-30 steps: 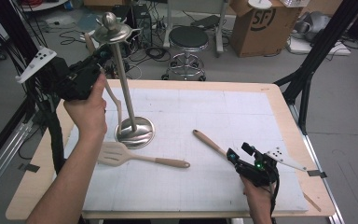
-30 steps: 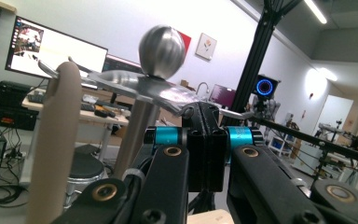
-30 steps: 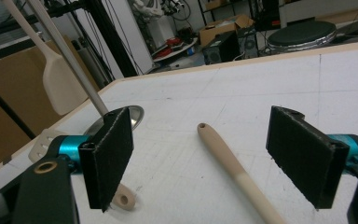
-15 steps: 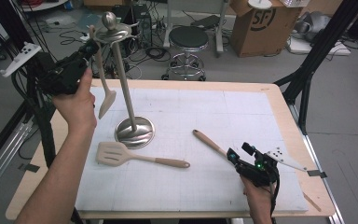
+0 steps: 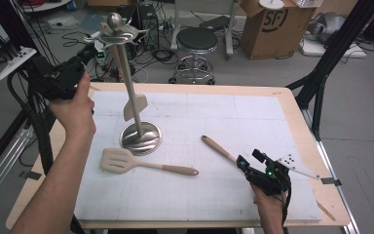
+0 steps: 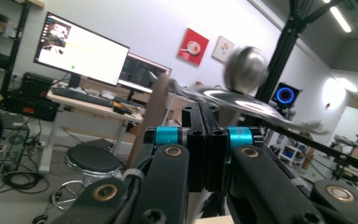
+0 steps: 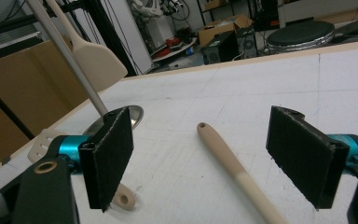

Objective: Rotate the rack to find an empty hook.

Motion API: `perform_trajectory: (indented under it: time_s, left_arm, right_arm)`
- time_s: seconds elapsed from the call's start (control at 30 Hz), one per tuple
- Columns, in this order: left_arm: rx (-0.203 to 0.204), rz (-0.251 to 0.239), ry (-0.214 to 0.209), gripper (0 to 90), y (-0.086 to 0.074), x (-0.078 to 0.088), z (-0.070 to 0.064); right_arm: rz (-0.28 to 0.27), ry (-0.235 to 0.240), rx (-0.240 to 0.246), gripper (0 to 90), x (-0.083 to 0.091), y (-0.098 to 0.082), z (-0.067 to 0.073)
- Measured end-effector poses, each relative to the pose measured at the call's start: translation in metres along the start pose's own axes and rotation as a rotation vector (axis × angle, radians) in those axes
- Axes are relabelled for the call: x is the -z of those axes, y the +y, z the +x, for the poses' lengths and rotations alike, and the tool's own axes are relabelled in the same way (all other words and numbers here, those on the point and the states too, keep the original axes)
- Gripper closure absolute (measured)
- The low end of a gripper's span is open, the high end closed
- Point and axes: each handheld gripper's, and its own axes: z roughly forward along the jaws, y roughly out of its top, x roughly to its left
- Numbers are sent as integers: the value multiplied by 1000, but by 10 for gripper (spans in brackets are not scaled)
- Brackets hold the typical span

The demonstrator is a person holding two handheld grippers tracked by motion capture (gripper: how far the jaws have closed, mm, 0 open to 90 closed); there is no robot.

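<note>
A steel utensil stand (image 5: 140,139) rises from the white mat (image 5: 214,195) at the left, with its ball top (image 6: 246,67) close ahead in the left gripper view. A cream spatula (image 5: 135,106) hangs from it beside the pole. My left gripper (image 5: 90,51) is held up by the stand's hooks, its jaws shut with nothing between them (image 6: 205,116). A slotted spatula (image 5: 119,161) lies flat in front of the base. My right gripper (image 7: 200,144) rests low at the front right, open, with a wooden handle (image 7: 233,168) lying on the mat between its pads.
Beyond the table's far edge stand a black stool (image 5: 196,41) and a cardboard box (image 5: 268,24), with cables on the floor. Black frame legs (image 5: 321,83) stand by the right side of the table.
My left hand has drawn back to the left from the stand. The hanging cream spatula has swung right, in towards the pole. The right gripper has stayed put.
</note>
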Motion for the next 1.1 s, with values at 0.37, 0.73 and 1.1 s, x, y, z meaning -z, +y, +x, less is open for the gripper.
perform_trajectory:
  time_s: [0.37, 0.73, 1.1]
  left_arm:
    - [-5, 25, -95, 897, -17, 2, -37]
    - [-24, -8, -68, 898, -10, -6, -52]
    - [-13, -45, -23, 898, -1, -1, -32]
  right_arm:
    - [3, 3, 7, 223, -2, -1, 1]
    - [-3, 1, -3, 222, 0, 0, -2]
    - [0, 4, 1, 223, -1, 0, 0]
